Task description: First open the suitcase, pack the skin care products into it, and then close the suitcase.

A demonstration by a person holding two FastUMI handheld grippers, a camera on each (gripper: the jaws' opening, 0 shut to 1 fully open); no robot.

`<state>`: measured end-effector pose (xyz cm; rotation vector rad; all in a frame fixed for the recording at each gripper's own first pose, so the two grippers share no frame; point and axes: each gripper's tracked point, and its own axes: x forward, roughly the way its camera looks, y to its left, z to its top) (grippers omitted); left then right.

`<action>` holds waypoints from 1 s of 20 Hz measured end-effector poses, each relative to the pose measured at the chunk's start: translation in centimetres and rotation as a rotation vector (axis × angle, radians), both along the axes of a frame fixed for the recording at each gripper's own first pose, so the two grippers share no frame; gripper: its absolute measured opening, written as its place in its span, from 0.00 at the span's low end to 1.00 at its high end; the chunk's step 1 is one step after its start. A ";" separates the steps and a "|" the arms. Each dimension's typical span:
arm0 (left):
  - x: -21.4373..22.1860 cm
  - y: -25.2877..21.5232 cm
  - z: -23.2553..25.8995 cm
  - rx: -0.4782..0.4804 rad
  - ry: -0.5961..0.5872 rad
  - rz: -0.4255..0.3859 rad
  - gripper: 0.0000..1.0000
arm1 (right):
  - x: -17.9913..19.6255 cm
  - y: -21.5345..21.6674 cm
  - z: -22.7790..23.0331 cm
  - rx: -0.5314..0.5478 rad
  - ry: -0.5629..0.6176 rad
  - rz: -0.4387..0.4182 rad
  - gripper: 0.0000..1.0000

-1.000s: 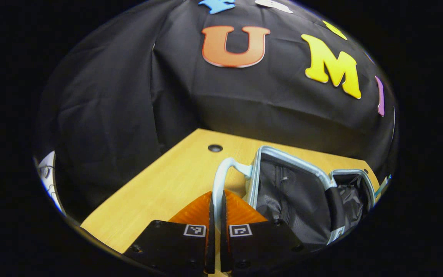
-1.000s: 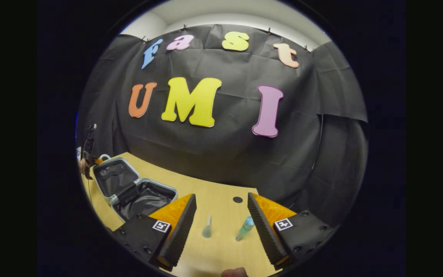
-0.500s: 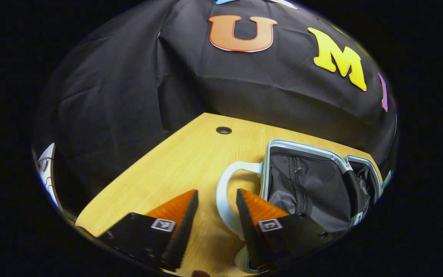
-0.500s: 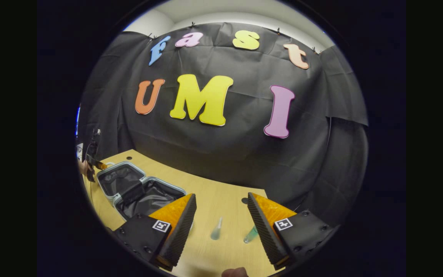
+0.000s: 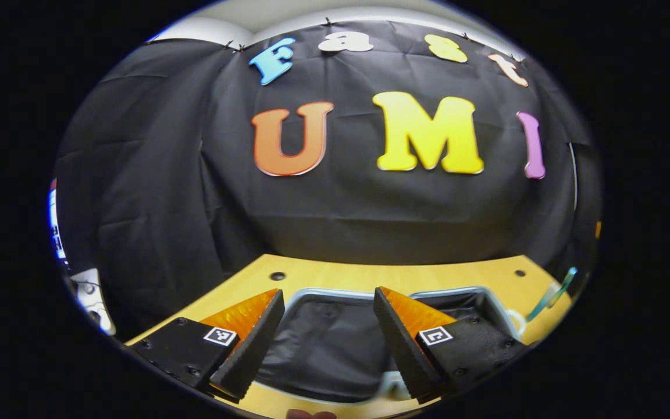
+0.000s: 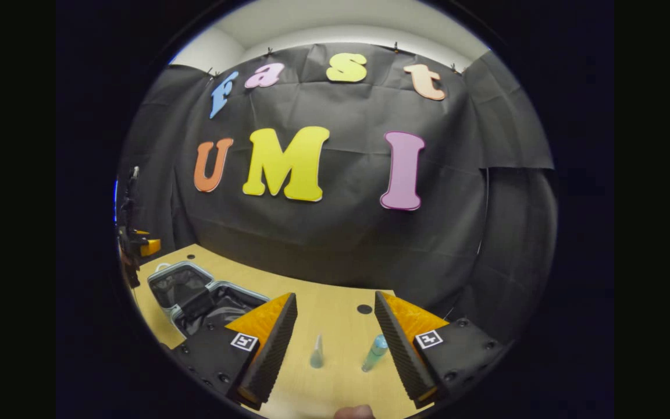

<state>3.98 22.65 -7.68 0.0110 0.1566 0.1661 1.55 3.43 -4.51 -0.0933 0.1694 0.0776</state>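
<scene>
In the right gripper view, the right hand-held gripper (image 6: 335, 343) is held with its fingers spread wide and nothing between them. Just beyond, framed by the gap, two skin care products lie on the bench (image 6: 341, 302): a small pale tube (image 6: 316, 352) tapering to a flat crimped end, and beside it, a little apart, a teal bottle (image 6: 375, 352) with a rounded cap. Both are judged to be light plastic. The tube is expected to be soft and to give under pressure, so a hold across its fuller body, not its thin crimped end, is advised. The bottle looks stiffer but smooth and round, so it may roll or slip; a grip square across the middle of its barrel would be safest.

Farther off to the left, the suitcase (image 6: 201, 294) lies open on the bench, both dark fabric-lined halves facing up. Its shell is judged rigid and its lining soft, so dropped items should settle without harm.

In the left gripper view, the left hand-held gripper (image 5: 329, 343) is likewise spread and empty, poised above the open suitcase (image 5: 323, 343), whose pale rim is seen between and beyond the fingers. The lid's edge or handle would be the natural hold for closing.
</scene>
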 end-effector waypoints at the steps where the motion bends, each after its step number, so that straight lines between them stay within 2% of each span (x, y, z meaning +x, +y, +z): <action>1: -0.3 -3.2 -0.1 0.005 0.009 -0.023 0.98 | -0.2 -1.2 -0.1 0.009 -0.002 -0.011 0.80; 4: -1.2 -11.9 0.5 0.003 -0.010 -0.096 0.98 | -1.1 -4.5 -0.7 0.022 0.009 -0.043 0.79; 11: -2.0 -27.4 -2.3 -0.046 0.027 -0.279 0.98 | -3.1 -11.8 -2.4 0.033 0.047 -0.130 0.79; 16: -0.4 -34.7 -8.4 -0.002 0.151 -0.414 0.98 | -4.4 -16.1 -3.7 0.019 0.087 -0.187 0.77; 20: 1.6 -37.9 -13.9 -0.016 0.265 -0.448 1.00 | -5.8 -18.6 -4.6 -0.004 0.126 -0.231 0.79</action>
